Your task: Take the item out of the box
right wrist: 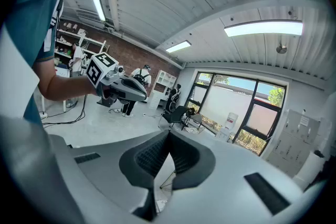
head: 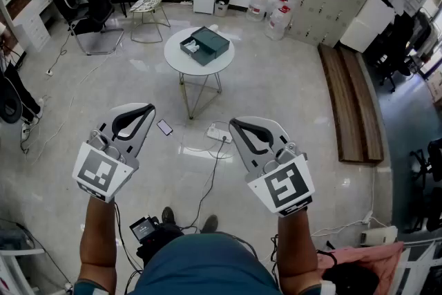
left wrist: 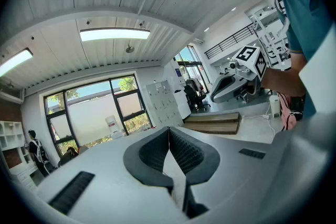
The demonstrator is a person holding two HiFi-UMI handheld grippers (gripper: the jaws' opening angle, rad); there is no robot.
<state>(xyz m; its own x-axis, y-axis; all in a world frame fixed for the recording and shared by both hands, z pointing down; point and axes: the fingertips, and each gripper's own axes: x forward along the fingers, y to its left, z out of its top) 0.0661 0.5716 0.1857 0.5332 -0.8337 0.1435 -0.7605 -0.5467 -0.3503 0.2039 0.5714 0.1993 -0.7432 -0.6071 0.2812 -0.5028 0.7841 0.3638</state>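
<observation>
A dark green box (head: 206, 44) lies open on a small round white table (head: 181, 63) across the room, with something white (head: 191, 47) in its left half. Both grippers are held up far short of the table, over the floor. My left gripper (head: 146, 109) is shut with nothing between its ribbed pads (left wrist: 157, 150). My right gripper (head: 235, 124) is shut and empty too, its pads (right wrist: 149, 152) meeting at the tips. Each gripper view catches the other gripper: the right gripper (left wrist: 237, 77) and the left gripper (right wrist: 119, 86) stand side by side, tilted upward.
On the floor between me and the table lie a phone (head: 164, 127), a white power strip (head: 219, 134) and trailing cables. A long wooden bench (head: 352, 100) runs along the right. Office chairs (head: 93, 7) and a wire side table (head: 149, 5) stand at the back left, water bottles (head: 277, 21) at the back.
</observation>
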